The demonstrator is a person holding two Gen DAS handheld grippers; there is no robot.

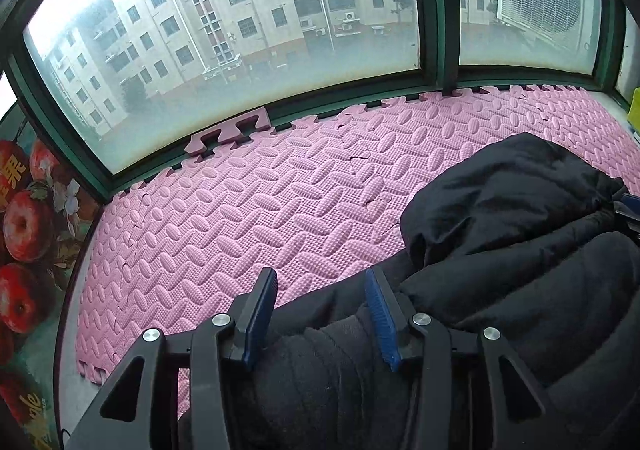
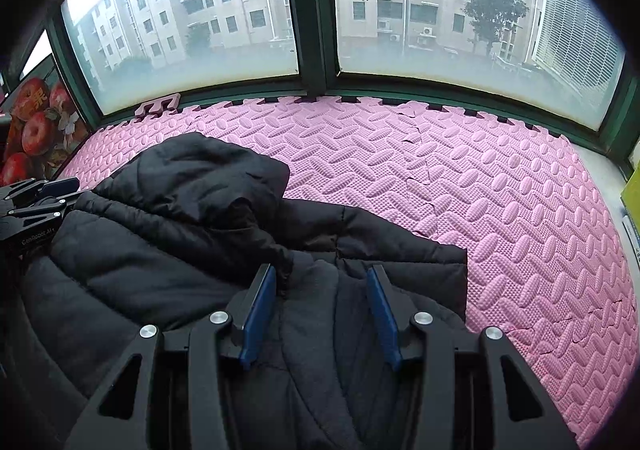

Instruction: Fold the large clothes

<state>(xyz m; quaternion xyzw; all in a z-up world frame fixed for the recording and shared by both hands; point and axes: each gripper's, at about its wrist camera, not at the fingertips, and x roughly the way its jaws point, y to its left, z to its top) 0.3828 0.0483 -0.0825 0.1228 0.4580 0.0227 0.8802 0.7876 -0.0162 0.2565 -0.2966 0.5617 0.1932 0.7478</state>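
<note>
My left gripper (image 1: pixel 322 294), blue ribbed pads on black linkage arms, stands spread over a dark knit cuff (image 1: pixel 320 362) of the black jacket (image 1: pixel 520 234); the cuff lies between the pads, and I cannot tell whether either pad touches it. The jacket is quilted, matte and puffy, its hood (image 1: pixel 508 186) bunched ahead and to the right of this gripper. My right gripper (image 2: pixel 322 290) is likewise spread, above the jacket's grey fleece lining (image 2: pixel 320 330), with the hood (image 2: pixel 200 178) ahead to its left. Beneath the garment, interlocking pink foam mat tiles (image 2: pixel 480 190) carry raised oval ridges in a herringbone pattern; one loose edge strip (image 1: pixel 230 130) rests by the green window frame (image 1: pixel 430 10). Far left of both grippers, a printed carton (image 1: pixel 28 218) shows red apples, Chinese characters and "pple". The left gripper's body, in the right view, reads "GenRobot".
</note>
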